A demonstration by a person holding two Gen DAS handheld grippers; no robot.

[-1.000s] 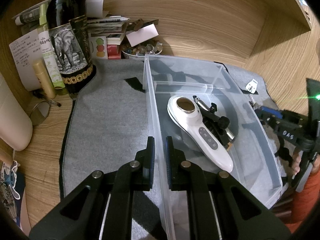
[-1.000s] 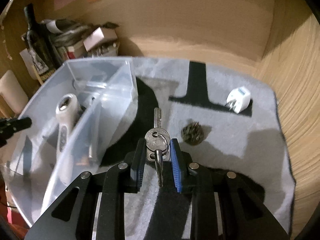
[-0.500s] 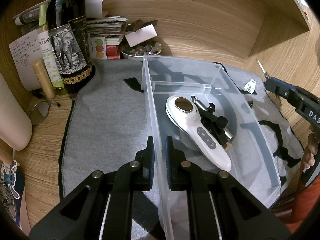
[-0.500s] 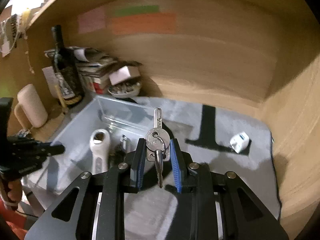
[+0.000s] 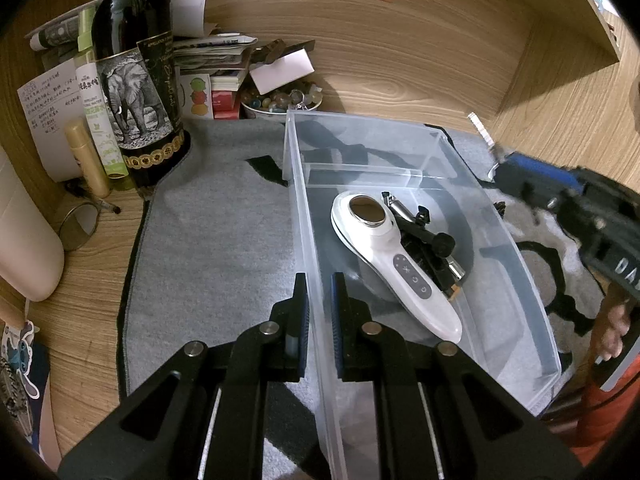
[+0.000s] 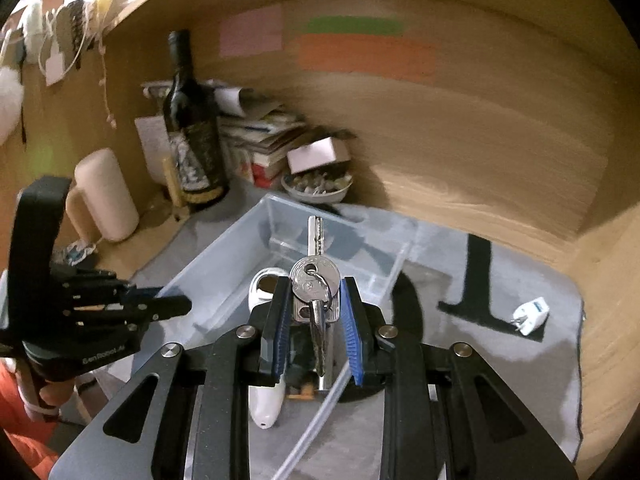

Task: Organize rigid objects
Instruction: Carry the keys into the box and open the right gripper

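Observation:
A clear plastic bin point(image 5: 532, 280) stands on a grey mat point(image 5: 216, 240). It holds a white handheld device point(image 5: 394, 268) and a black and metal tool point(image 5: 428, 236). My left gripper point(image 5: 319, 292) is shut on the bin's left wall point(image 5: 304, 216). My right gripper point(image 6: 314, 300) is shut on a bunch of silver keys point(image 6: 314, 276) and holds them above the bin point(image 6: 256, 232). It also shows in the left wrist view point(image 5: 560, 204), to the right of the bin. A white plug adapter point(image 6: 530, 315) lies on the mat at the right.
A dark wine bottle point(image 5: 136, 68), a stack of papers point(image 5: 216, 52) and a bowl of small stones point(image 5: 280, 102) stand at the back left by the wooden wall. A beige cylinder point(image 5: 24, 256) stands at the left. A small round mirror point(image 5: 78, 226) lies there.
My right gripper has lifted the keys off the mat and carried them left, over the bin. My left gripper has kept its hold on the bin wall.

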